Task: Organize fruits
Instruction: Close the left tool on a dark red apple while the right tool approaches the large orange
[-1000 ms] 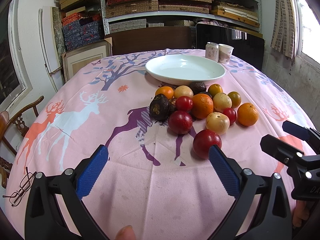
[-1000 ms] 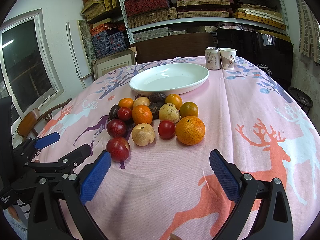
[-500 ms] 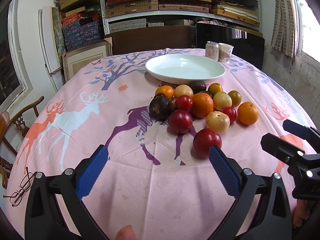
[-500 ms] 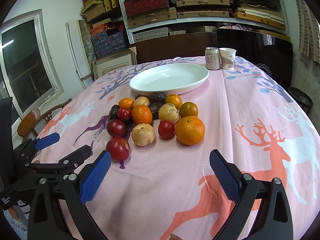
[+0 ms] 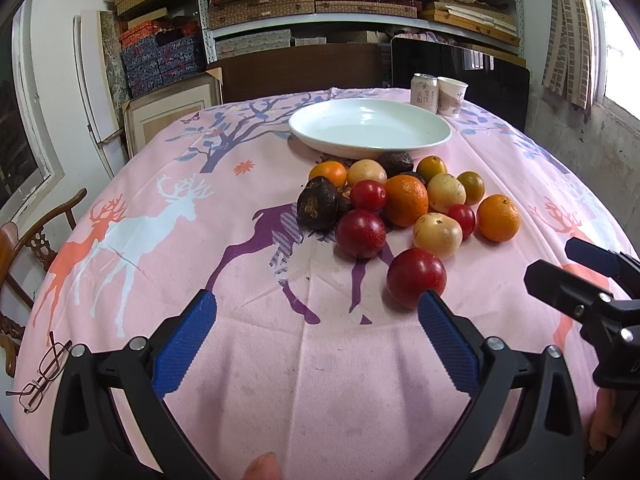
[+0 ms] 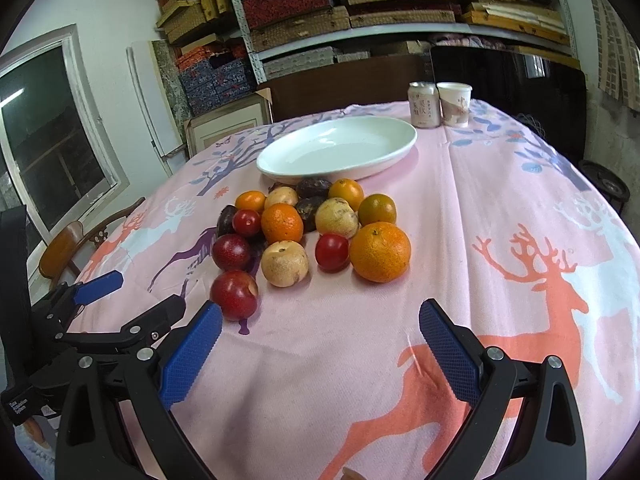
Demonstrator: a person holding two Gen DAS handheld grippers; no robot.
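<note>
pink tablecloth (image 5: 168, 240) | 1 white plate (image 5: 370, 130) | 4 red plums (image 5: 416, 278) | both grippers' jaws spread

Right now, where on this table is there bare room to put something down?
The white dish is empty. Bare cloth lies right of the big orange, and between the fruit pile and the glasses. It is crowded between pile and dish.

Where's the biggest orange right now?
In the right wrist view, the biggest orange sits at the pile's right edge, beside a small red fruit.
</note>
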